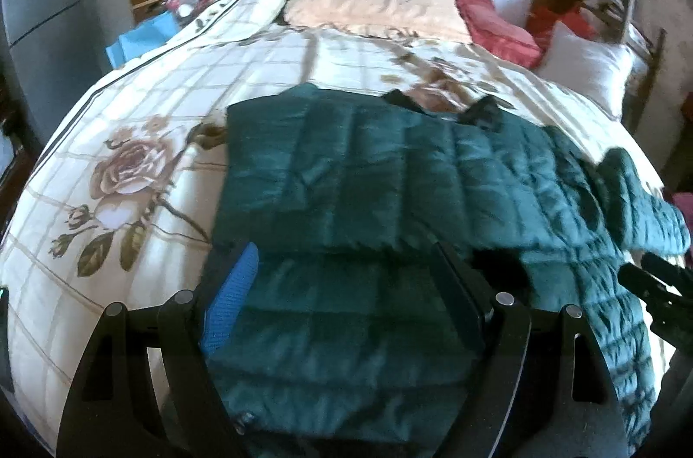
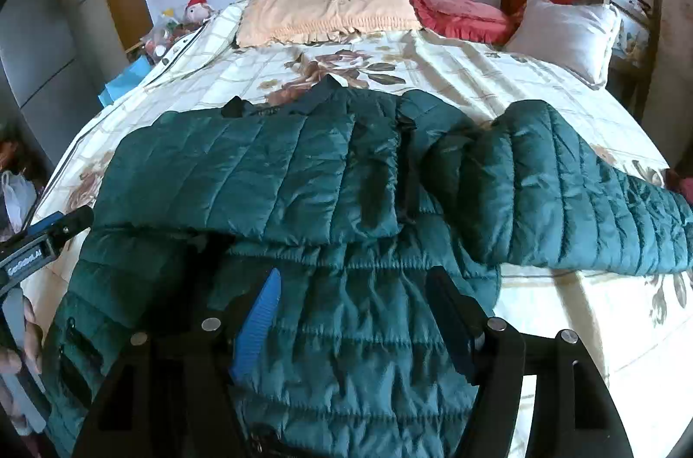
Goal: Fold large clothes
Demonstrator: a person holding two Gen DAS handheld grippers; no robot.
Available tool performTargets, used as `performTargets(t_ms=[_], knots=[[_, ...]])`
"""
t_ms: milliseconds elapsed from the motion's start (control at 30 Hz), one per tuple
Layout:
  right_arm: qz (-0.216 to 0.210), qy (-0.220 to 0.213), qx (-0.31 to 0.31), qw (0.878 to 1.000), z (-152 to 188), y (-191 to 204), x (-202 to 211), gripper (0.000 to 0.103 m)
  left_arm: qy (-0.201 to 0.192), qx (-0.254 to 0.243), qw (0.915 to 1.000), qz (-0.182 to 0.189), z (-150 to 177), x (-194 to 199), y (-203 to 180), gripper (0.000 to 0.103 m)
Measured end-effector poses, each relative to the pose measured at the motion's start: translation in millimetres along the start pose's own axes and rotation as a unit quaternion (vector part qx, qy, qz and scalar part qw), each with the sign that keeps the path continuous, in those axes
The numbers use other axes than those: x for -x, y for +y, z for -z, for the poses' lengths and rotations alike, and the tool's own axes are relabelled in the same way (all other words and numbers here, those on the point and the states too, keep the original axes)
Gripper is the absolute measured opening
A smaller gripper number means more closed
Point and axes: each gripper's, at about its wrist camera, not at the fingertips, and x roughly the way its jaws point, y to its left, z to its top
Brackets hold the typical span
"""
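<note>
A dark green quilted puffer jacket [image 1: 390, 172] lies spread on the bed, collar toward the pillows. Its left sleeve is folded across the body; its right sleeve [image 2: 563, 189] stretches out to the right. It also shows in the right wrist view [image 2: 268, 172]. My left gripper [image 1: 346, 267] is open, its fingers apart just above the jacket's lower left part. My right gripper [image 2: 351, 289] is open over the jacket's lower middle. The right gripper shows in the left wrist view at the right edge [image 1: 649, 280]; the left gripper shows in the right wrist view at the left edge [image 2: 47, 237].
The bed has a cream floral quilt [image 1: 130, 163]. At its head lie a peach pillow [image 2: 320, 12], a red cushion [image 2: 459, 12] and a white pillow [image 2: 567, 33]. A grey cabinet [image 2: 39, 59] stands left; a blue box [image 1: 143, 38] sits beside the bed.
</note>
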Motion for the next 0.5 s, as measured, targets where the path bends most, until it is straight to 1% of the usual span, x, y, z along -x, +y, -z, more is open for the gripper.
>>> performTargets(t_ms=[200, 300, 500], knots=[[0.005, 0.004, -0.001, 1.000, 15.6, -11.2, 9.6, 0.069, 0.003, -0.014, 0.9998, 0.012, 12.6, 4.1, -24.3, 0.082], [0.010, 0.010, -0.005, 1.000, 21.6, -19.4, 11.1, 0.069, 0.006, -0.013, 0.9998, 0.016, 16.5, 3.6, -31.1, 0.082], [0.019, 0.009, -0.018, 1.000, 29.4, -39.6, 15.7, 0.070, 0.016, -0.011, 0.9995, 0.024, 21.0, 0.4, -39.7, 0.082]])
